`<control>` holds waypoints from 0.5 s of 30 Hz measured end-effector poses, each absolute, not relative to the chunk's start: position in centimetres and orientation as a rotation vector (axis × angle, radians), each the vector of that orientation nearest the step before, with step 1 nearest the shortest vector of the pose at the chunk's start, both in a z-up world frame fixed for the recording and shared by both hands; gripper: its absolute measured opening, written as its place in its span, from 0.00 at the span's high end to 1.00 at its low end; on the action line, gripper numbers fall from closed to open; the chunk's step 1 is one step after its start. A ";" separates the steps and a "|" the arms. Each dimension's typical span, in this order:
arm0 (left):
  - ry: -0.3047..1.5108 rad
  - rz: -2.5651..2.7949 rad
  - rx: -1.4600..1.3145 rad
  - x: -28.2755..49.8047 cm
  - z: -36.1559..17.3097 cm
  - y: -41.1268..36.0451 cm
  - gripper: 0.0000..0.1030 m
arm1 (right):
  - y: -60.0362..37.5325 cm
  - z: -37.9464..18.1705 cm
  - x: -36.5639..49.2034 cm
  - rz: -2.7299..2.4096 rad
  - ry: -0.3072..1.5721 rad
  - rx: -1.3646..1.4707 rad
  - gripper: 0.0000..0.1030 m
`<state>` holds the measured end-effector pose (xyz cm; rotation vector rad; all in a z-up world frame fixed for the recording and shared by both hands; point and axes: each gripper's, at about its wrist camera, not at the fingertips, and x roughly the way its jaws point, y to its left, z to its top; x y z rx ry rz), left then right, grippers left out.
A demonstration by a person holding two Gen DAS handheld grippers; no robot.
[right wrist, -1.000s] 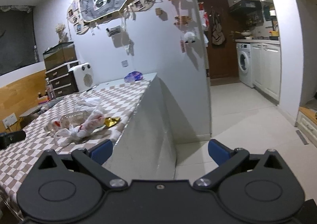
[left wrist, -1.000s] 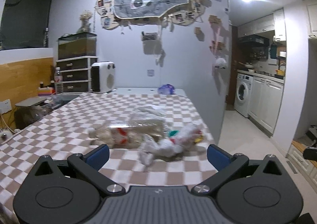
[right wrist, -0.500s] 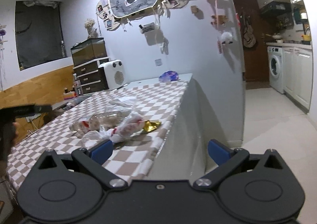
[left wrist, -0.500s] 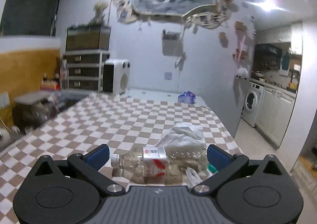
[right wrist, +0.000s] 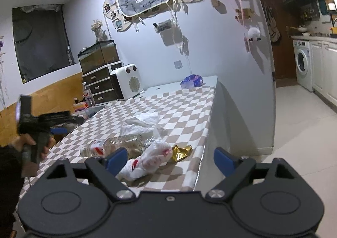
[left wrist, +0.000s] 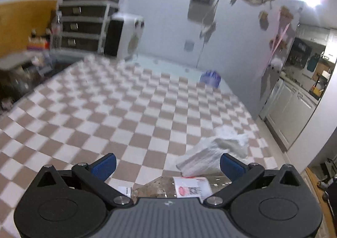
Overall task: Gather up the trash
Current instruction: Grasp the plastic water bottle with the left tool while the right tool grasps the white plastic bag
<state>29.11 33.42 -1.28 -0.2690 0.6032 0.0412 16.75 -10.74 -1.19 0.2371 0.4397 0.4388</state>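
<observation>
Blurring left view; bottle half-hidden behind spread left tool; right tool spread, narrowing, empty.

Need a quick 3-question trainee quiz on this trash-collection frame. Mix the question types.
1. True or false: the clear plastic bottle with a red-and-white label lies on its side on the brown-and-white checkered tablecloth.
2. Multiple choice: the crumpled gold foil wrapper sits (A) at the far end beside the white heater, (B) near the table's front edge beside the crumpled white plastic bag with red print, (C) on the floor.
3. Fill in: the right claw has its jaws ____ with nothing between the pads.

Key: 1 true; 2 B; 3 open.
</observation>
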 end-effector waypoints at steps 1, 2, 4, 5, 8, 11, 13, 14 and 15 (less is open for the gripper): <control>0.624 0.035 -0.272 29.8 -2.0 33.7 0.00 | -10.7 -1.4 17.3 0.438 0.453 0.243 0.20; 0.633 0.026 -0.273 30.5 -2.8 34.1 0.00 | -10.7 -1.6 17.8 0.436 0.466 0.249 0.21; 0.660 0.015 -0.294 31.4 -4.2 34.8 0.00 | -10.5 -1.9 18.7 0.430 0.485 0.260 0.23; 0.670 0.005 -0.311 31.7 -4.7 35.2 0.00 | -10.4 -2.0 19.2 0.427 0.495 0.263 0.24; 0.644 -0.035 -0.367 31.3 -5.9 36.2 0.00 | -10.3 -2.2 20.5 0.412 0.497 0.283 0.24; 0.620 -0.104 -0.434 30.0 -6.7 36.8 0.00 | -10.1 -2.5 21.5 0.413 0.505 0.316 0.24; 0.612 -0.138 -0.441 28.9 -6.8 36.7 0.00 | -9.7 -2.6 22.0 0.420 0.505 0.322 0.24; 0.612 -0.152 -0.445 28.4 -6.7 36.6 0.00 | -9.5 -2.6 22.2 0.424 0.503 0.328 0.24; 0.611 -0.177 -0.451 27.5 -6.6 36.4 0.00 | -9.3 -2.8 22.3 0.429 0.503 0.337 0.24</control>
